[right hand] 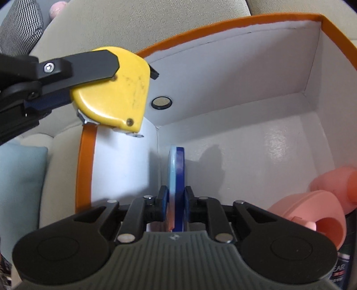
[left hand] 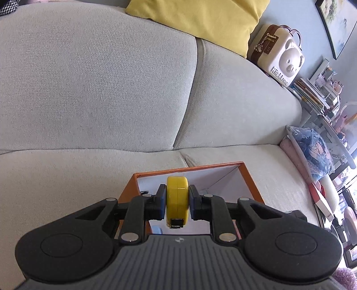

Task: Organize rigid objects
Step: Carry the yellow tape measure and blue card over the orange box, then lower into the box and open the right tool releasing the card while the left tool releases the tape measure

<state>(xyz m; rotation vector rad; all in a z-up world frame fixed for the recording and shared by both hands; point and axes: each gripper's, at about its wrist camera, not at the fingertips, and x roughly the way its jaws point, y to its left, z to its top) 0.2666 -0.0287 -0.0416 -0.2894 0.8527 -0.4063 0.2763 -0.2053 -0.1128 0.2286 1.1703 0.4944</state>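
A grey sofa [left hand: 93, 84] fills most of the left wrist view, with a yellow cushion [left hand: 200, 15] at the top and a bear-faced case [left hand: 279, 53] on the armrest at upper right; cluttered shelves [left hand: 323, 93] crowd the right edge. An orange box [left hand: 250, 178] with white walls sits on the seat. The left gripper [left hand: 177, 198] pinches a yellow tape measure [left hand: 177, 196] above the box's rim. In the right wrist view, the right gripper [right hand: 176, 200] has a flat blue piece [right hand: 177, 169] between its pads inside the box, possibly loosely. A pink object [right hand: 312, 214] lies at lower right.
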